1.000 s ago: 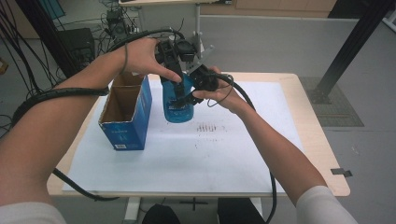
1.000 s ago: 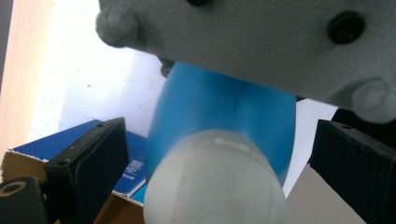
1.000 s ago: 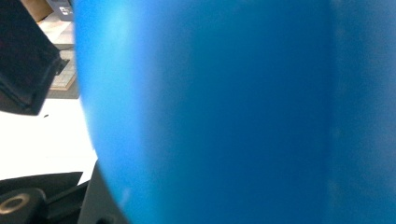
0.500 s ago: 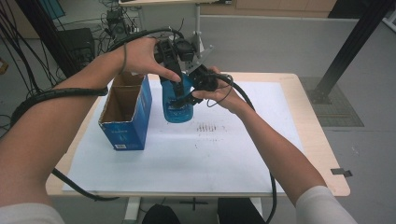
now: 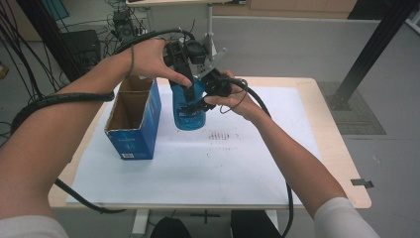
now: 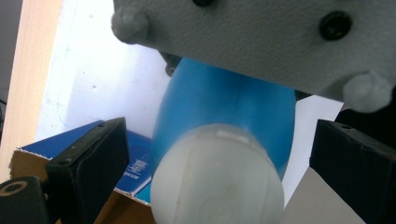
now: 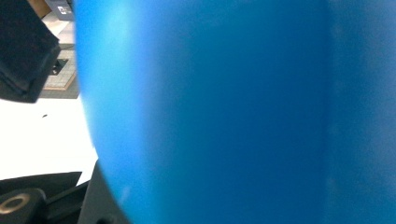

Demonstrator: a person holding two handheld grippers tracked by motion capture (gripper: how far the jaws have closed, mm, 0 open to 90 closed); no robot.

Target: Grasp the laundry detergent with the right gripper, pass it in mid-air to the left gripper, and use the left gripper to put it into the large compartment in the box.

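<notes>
Bottle (image 5: 190, 106) upright on white mat (image 5: 208, 163), just beside open box (image 5: 133, 119); right gripper (image 5: 200, 101) clamps its body, left gripper (image 6: 215, 154) spread wide around white cap (image 6: 217, 179).

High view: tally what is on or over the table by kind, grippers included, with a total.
Blue bottle: 1
Open blue cardboard box: 1
White sheet over the table: 1
Hand-held grippers: 2, the left gripper above the bottle's white cap, the right gripper at its side
Total: 5
</notes>
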